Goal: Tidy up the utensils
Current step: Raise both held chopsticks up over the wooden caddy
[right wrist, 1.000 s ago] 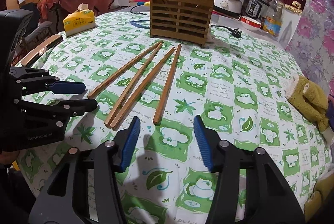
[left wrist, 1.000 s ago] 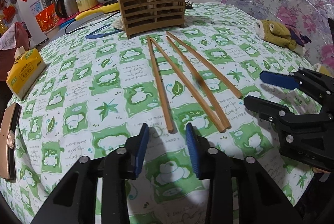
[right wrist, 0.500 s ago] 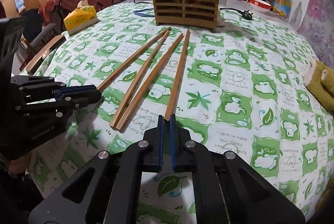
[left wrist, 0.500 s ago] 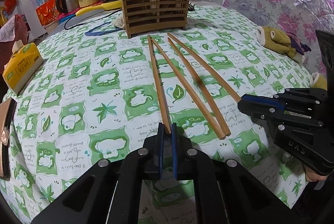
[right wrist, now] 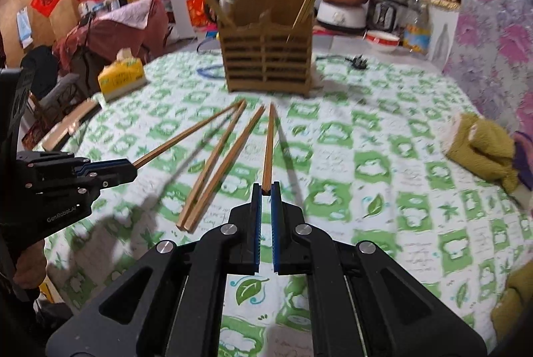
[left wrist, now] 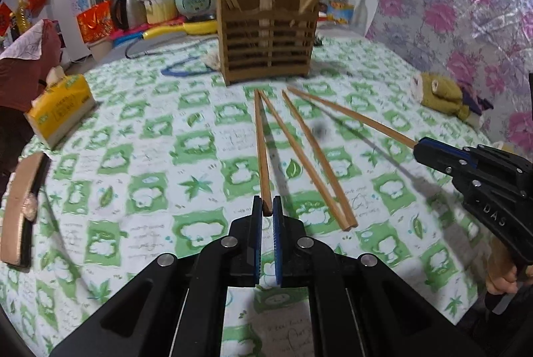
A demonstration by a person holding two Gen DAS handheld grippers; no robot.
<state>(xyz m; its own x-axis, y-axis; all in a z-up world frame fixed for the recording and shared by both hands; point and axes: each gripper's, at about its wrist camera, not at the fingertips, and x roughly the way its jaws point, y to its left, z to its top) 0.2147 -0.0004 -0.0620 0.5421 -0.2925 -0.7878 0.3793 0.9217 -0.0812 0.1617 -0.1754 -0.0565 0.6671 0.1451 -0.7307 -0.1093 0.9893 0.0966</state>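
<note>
Left gripper (left wrist: pixel 267 207) and right gripper (right wrist: pixel 266 190) (each clamped on a chopstick)

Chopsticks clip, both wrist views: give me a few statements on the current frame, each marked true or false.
1. The left tool is shut on the end of a chopstick. True.
2. The right tool is open with nothing in it. False: it is shut on the outermost right chopstick.
3. Two chopsticks lie loose on the tablecloth between the gripped ones. True.
4. The wooden holder is empty. False: chopsticks already lean out of both its sides.
5. A yellow tissue pack lies on the table, left of the holder. True.
6. The wooden holder lies tipped on its side. False: it stands upright.
</note>
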